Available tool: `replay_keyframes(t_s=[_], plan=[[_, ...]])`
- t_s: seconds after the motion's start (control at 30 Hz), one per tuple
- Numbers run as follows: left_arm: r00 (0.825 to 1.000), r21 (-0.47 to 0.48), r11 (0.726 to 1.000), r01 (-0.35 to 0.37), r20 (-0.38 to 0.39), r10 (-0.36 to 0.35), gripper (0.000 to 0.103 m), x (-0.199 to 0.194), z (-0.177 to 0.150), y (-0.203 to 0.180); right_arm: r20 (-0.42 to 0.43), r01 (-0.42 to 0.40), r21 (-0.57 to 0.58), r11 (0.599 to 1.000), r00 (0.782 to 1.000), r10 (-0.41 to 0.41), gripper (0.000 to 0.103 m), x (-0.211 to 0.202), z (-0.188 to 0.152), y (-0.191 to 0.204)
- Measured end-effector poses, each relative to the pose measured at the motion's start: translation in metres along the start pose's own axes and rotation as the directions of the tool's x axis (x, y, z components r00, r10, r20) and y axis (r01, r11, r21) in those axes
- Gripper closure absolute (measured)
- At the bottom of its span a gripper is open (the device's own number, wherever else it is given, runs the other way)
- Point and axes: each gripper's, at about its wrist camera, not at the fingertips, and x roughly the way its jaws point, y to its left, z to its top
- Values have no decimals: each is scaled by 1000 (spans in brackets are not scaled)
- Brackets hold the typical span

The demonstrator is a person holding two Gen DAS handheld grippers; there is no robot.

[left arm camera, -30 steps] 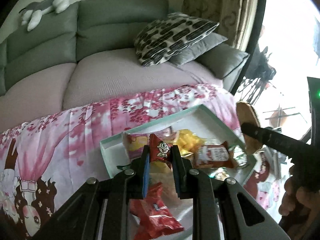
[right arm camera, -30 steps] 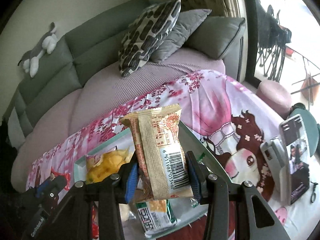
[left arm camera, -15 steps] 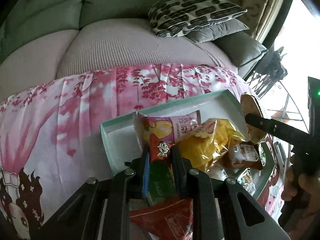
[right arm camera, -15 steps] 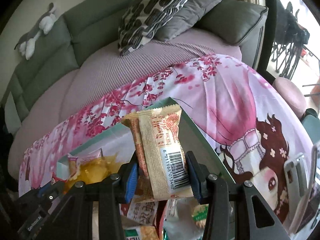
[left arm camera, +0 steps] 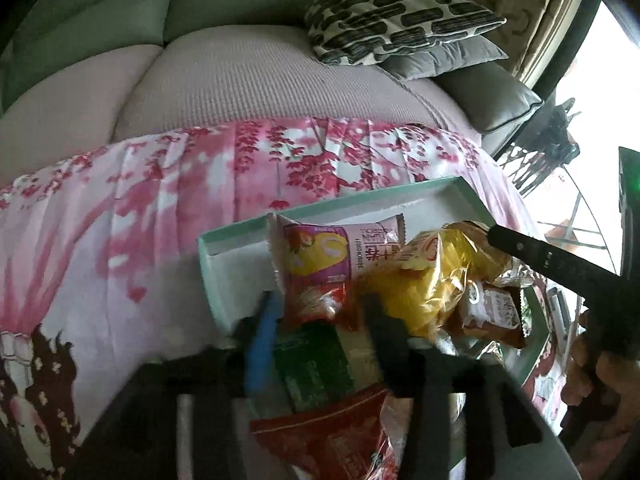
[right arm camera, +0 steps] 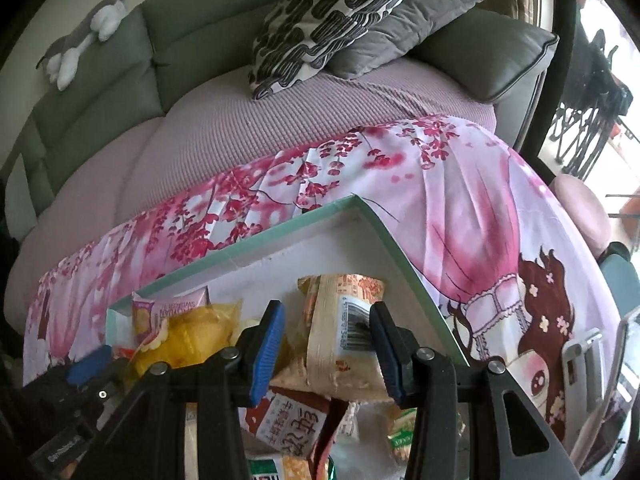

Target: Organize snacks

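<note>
1. The left gripper (left arm camera: 320, 320) points forward and down, its jaws spread apart with nothing clamped between them.
2. The right gripper (right arm camera: 328, 344) is likewise spread wide, both blue pads (right arm camera: 267, 350) clear of contact.
3. The right hand (left arm camera: 600, 380) grips its handle.

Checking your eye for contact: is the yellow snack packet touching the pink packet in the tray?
Touching. The left wrist view shows the yellow packet overlapping the pink packet at its right end.

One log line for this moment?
left gripper: open | right gripper: open | tan snack pack: in tray
</note>
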Motion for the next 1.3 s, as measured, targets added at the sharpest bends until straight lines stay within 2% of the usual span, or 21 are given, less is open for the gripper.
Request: replay_keyframes(t_s=[0.07,0.13,0.17,0.27,0.33,0.4,0.47,0.6,0.73,0.77,0.9,1.07,1.17,1.3], plan=[[1000,-6,1000,11,7,-11,49,-6,-1,1,-1,11,-7,1000,1000,-11,54,-5,-2,1],[1000,-22,1000,5,15,-5,33,-12,-1,2,-9,21,-11,1000,1000,-21,49,-8,-5,2],[1000,-27,1000,-3,17,3,30,-15,-2,2,-12,28,-13,1000,1000,-28,43,-10,-7,3],[999,-37,999,-24,31,25,27,-26,-4,3,-16,30,-10,1000,999,-30,42,-19,-14,3],[998,-49,998,-40,44,42,19,-35,-8,4,-20,33,-3,999,999,-33,40,-24,-17,3],[996,-62,997,-56,60,59,17,-43,-13,6,-23,35,0,999,999,-35,35,-30,-22,3],[993,-74,994,-84,72,89,14,-52,-18,10,-23,36,-5,999,999,-36,24,-37,-28,5],[976,-95,979,-178,108,188,4,-69,-32,18,-27,38,-31,999,999,-39,15,-49,-42,12],[962,-121,965,-232,119,246,3,-83,-45,26,-43,32,-46,998,998,-34,1,-58,-60,20],[959,-126,963,-238,123,254,3,-87,-49,27,-43,29,-52,998,999,-31,0,-60,-65,23],[953,-122,956,-265,117,279,3,-99,-66,30,-50,19,-71,997,999,-22,0,-66,-81,32],[933,-114,934,-337,90,348,3,-108,-86,34,-44,25,-81,996,999,-29,0,-74,-102,42],[921,-137,921,-366,92,380,3,-114,-100,37,-52,28,-79,996,998,-32,0,-75,-113,47],[913,-174,908,-381,86,400,3,-116,-115,41,-64,30,-110,993,997,-38,0,-72,-130,57]])
